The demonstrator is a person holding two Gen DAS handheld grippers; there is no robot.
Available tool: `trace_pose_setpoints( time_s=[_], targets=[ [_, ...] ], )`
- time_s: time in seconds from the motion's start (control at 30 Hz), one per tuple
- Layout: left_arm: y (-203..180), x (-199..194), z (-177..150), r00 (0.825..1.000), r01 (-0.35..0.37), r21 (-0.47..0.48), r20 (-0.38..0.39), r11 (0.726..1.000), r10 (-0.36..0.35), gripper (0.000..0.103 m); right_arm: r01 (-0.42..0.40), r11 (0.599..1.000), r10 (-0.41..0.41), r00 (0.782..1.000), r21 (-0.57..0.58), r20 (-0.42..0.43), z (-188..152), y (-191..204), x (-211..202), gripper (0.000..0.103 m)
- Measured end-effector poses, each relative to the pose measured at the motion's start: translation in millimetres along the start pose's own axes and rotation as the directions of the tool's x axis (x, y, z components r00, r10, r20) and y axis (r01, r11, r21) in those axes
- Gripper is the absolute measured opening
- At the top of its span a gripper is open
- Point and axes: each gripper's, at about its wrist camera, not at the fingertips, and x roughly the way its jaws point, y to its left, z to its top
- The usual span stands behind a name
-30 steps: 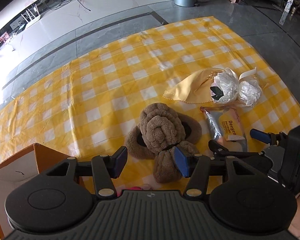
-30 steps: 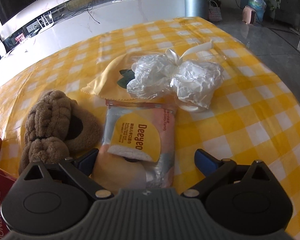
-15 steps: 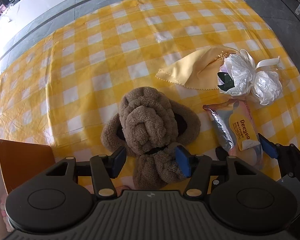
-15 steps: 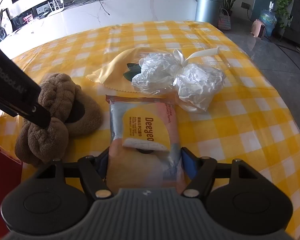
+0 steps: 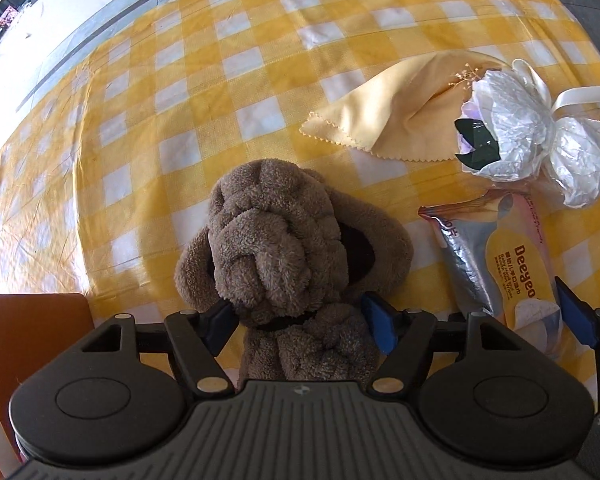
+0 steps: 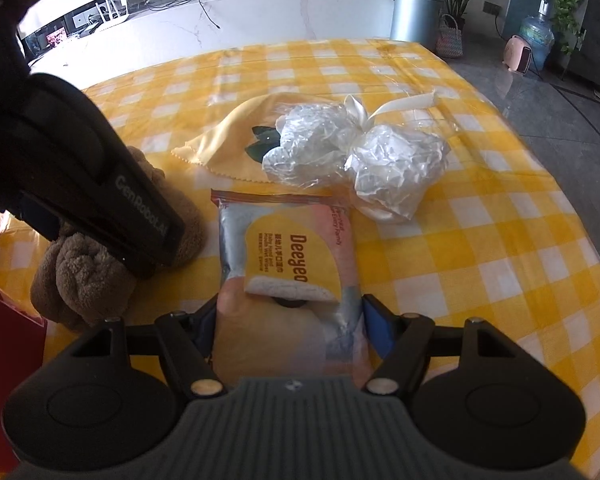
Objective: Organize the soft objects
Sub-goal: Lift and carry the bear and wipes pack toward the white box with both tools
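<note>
Brown fuzzy plush dog (image 5: 284,248) lying on the yellow-and-white checked tablecloth (image 5: 204,80), now straddled by the left gripper (image 5: 296,322), lower than a second ago, jaws opening, pads not pressing. Beside it, silver-and-yellow "Deeyeo" wipes pack (image 6: 288,256), now squeezed between the right gripper (image 6: 288,330) pads, wide apart a second ago. Beyond, pale yellow cloth (image 5: 396,120) and clear-wrapped white bouquet (image 6: 356,160), unmoved.
</note>
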Motion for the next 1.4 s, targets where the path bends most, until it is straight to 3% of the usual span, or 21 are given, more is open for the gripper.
trace_pose_setpoints(
  time_s=[0.07, 0.27, 0.4, 0.53, 0.67, 0.8, 0.97, 1.17, 1.27, 1.4],
  targets=[
    [1, 5, 0, 1.0, -0.002, -0.025, -0.005, 1.0, 0.002, 0.082, 0.001, 1.0, -0.001, 1.0, -0.001, 0.0, 0, 0, 0, 0.071],
    [4, 5, 1, 1.0, 0.011, -0.044, -0.009, 0.999, -0.011, 0.066, 0.001, 1.0, -0.001, 1.0, -0.002, -0.001, 0, 0, 0, 0.071],
    [0, 2, -4, 1.0, -0.008, -0.004, 0.01, 1.0, 0.008, 0.059, -0.004, 1.0, 0.004, 1.0, -0.006, 0.0, -1, -1, -1, 0.071],
    [-2, -5, -10, 1.0, 0.002, 0.018, 0.014, 1.0, -0.002, 0.057, 0.005, 1.0, -0.004, 1.0, -0.026, 0.007, -3, -1, -3, 0.063],
    [3, -19, -19, 0.998, 0.036, 0.02, 0.043, 0.999, -0.037, 0.057, -0.033, 0.999, 0.033, 0.999, 0.028, 0.016, -3, -12, -7, 0.056],
    [5, -37, -26, 0.996, 0.013, 0.036, 0.088, 0.999, -0.016, 0.057, -0.059, 0.996, 0.058, 0.998, 0.063, 0.021, -5, -19, -11, 0.053],
    [19, -63, -37, 0.989, 0.107, 0.009, 0.1, 0.994, -0.107, 0.057, -0.121, 0.984, 0.117, 0.992, 0.128, 0.038, -8, -30, -19, 0.051],
    [56, -101, -63, 0.942, 0.301, 0.011, 0.154, 0.954, -0.299, 0.057, -0.246, 0.945, 0.229, 0.968, 0.214, 0.102, -10, -46, -30, 0.052],
    [77, -119, -82, 0.903, 0.39, -0.01, 0.199, 0.921, -0.38, 0.057, -0.277, 0.932, 0.254, 0.959, 0.234, 0.121, -12, -51, -35, 0.052],
    [93, -132, -101, 0.875, 0.424, 0.003, 0.255, 0.906, -0.411, 0.057, -0.328, 0.91, 0.294, 0.942, 0.254, 0.162, -12, -52, -45, 0.052]
  ],
)
